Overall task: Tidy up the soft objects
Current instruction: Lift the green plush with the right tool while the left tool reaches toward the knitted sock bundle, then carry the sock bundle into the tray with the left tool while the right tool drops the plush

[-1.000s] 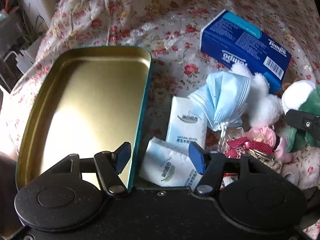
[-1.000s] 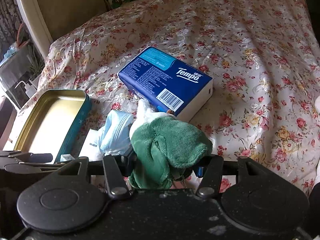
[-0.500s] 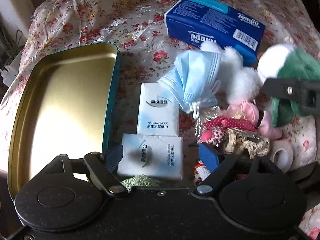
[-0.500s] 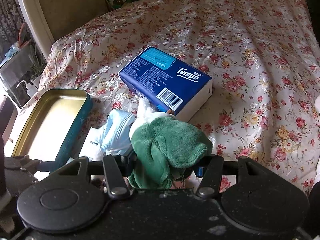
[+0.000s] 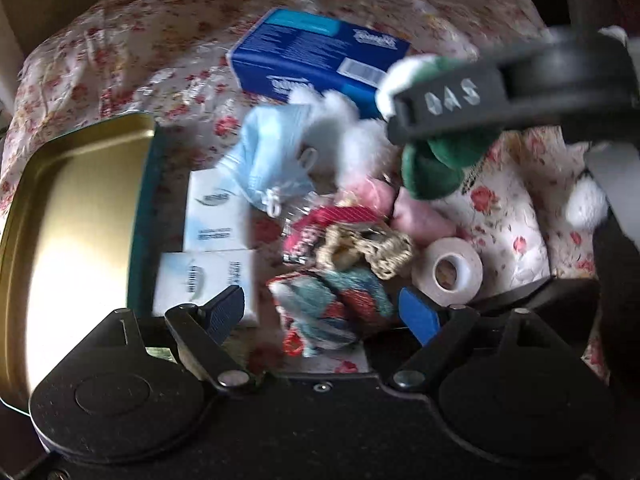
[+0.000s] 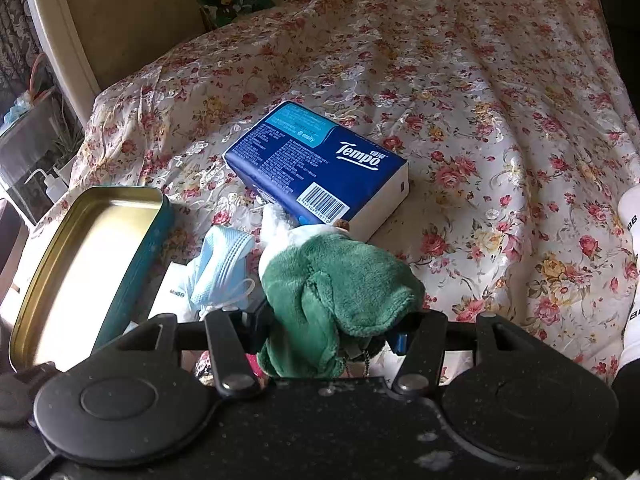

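The green plush toy is squeezed between the right gripper pads — held up over the flowery cloth. The left gripper has just been opened wide (nothing is pinched), above a patchwork pouch by the tin tray, near the cloth's left edge.
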### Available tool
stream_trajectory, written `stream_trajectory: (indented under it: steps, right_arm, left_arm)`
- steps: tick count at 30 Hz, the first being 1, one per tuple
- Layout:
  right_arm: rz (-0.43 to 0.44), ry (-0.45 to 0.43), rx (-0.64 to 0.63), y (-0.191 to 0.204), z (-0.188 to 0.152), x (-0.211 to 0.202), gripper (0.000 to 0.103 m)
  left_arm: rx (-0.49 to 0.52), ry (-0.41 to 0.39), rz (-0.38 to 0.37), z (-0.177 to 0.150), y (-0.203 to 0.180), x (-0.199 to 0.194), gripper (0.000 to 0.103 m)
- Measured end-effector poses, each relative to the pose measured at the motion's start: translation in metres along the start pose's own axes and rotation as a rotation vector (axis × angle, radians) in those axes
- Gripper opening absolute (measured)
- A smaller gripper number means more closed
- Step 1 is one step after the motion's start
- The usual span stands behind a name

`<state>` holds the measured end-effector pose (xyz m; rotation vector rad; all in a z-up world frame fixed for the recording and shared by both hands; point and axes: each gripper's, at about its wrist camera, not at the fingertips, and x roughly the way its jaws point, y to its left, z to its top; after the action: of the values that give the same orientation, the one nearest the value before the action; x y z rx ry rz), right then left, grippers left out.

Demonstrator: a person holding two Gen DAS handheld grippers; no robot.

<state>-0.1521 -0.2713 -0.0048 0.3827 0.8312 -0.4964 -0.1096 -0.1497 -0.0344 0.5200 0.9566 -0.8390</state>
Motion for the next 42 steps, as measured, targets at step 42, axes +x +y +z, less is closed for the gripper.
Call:
stream_trajectory:
  steps: [42]
  right_arm:
    - [0.102, 0.02, -0.186, 0.139, 0.009, -0.018, 0.055]
  left_arm:
    - [-0.504, 0.03, 0.179, -0.005, 0.231, -0.079, 0.057]
